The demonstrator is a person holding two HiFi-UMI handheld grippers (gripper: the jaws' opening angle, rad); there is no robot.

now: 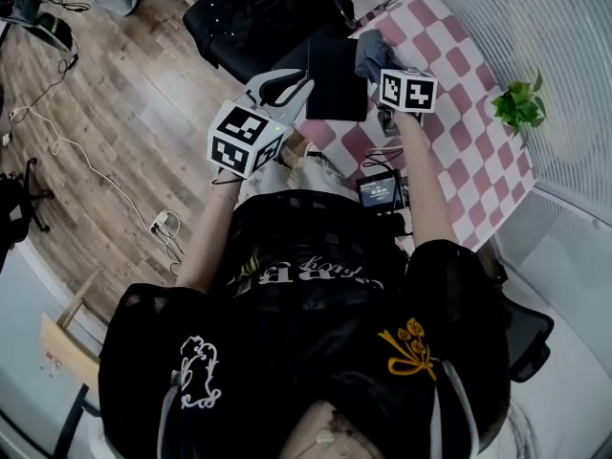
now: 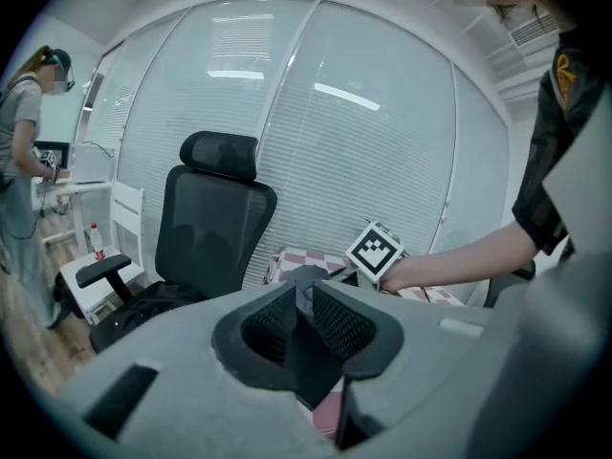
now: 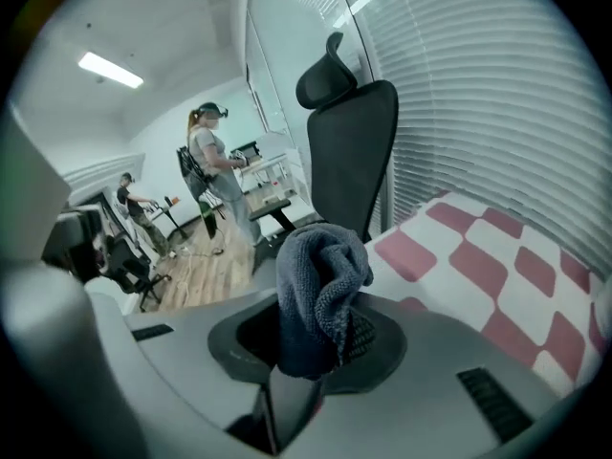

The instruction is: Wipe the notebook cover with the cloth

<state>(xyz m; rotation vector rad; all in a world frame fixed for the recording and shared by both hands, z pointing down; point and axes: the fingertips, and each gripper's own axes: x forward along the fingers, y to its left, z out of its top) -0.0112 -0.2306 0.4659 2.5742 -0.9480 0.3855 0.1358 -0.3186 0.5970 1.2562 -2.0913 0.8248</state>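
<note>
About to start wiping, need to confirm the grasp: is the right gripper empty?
No, the right gripper is shut on the bunched grey cloth, which sticks up from between its jaws.

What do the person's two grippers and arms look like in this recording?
The left gripper and right gripper have pale grey moulded bodies with dark ribbed jaw pads. Each carries a white cube with black square markers. The person wears a black short-sleeved top with gold and white embroidery.

Shirt print (image 1: 287,273): gold lettering, too distorted to read.
Small screen (image 1: 381,191), near the notebook (image 1: 337,76): lit characters, too small to read.
</note>
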